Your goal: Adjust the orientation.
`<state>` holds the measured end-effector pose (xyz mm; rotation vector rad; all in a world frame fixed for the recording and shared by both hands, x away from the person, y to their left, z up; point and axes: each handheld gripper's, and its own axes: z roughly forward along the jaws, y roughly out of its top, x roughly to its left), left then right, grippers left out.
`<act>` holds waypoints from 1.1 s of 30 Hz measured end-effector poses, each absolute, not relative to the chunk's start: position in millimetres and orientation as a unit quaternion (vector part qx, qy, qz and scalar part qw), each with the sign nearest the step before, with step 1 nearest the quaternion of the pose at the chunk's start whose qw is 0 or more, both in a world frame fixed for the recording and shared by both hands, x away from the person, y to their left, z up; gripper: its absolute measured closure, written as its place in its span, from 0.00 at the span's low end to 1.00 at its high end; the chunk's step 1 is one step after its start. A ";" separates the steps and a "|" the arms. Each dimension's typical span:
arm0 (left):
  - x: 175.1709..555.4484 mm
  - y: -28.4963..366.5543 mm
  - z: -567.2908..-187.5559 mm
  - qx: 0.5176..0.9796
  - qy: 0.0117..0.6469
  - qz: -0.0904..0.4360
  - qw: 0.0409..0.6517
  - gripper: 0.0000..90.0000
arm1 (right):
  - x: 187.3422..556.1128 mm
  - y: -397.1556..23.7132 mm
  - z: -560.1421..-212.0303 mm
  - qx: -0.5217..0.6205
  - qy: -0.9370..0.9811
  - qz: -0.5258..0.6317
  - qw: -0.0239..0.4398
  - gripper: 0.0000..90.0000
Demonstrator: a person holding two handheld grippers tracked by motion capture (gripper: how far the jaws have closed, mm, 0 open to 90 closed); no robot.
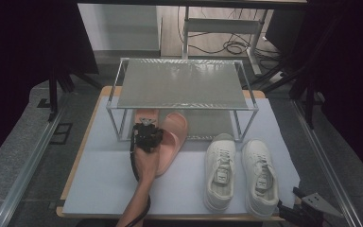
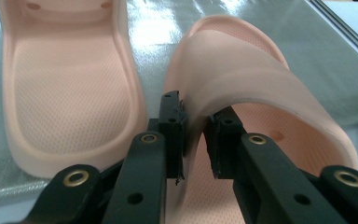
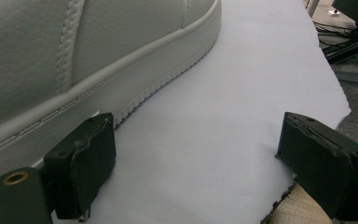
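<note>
The table [image 1: 99, 184] has a pale sheet over its top, and a two-level metal rack [image 1: 182, 85] stands at its far half. The top shelf of the rack is bare mesh.

To the right, in front of the rack, a pair of white sneakers [image 1: 240, 175] sits side by side on the table, toes toward the rack, the two just apart from each other. In the right gripper view the side of the nearer sneaker [image 3: 74, 60] runs along the left, with its ridged sole on the sheet.

Left of the sneakers are two pink slides. One slide [image 1: 146, 116] lies with its front under the rack's edge, on the lower shelf. The second slide [image 1: 172, 139] lies beside it, its toe just at the lower shelf and its heel out on the table.

The left gripper [image 1: 146, 137] is over that second slide, on a bare forearm reaching in from the near edge. In the left gripper view its jaws are narrow and pinch the strap of the second slide [image 2: 242, 79], one pad outside and one under the band.

The right gripper [image 1: 307, 208] rests at the near right corner of the table, just beside the right sneaker. Its jaws stand wide with nothing between them.
</note>
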<state>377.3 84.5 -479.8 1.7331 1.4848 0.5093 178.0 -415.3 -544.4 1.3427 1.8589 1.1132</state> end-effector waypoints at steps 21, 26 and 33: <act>367.3 95.8 -472.0 0.702 0.557 0.182 0.406 0.69 | 178.0 -415.5 -544.3 0.503 0.698 0.418 0.291 0.13; 349.3 104.8 -467.8 0.723 0.529 0.185 0.404 0.69 | 178.0 -415.4 -544.3 0.504 0.698 0.418 0.292 0.13; 329.2 118.6 -464.7 0.744 0.499 0.172 0.409 0.77 | 177.9 -415.4 -544.5 0.503 0.698 0.418 0.292 0.13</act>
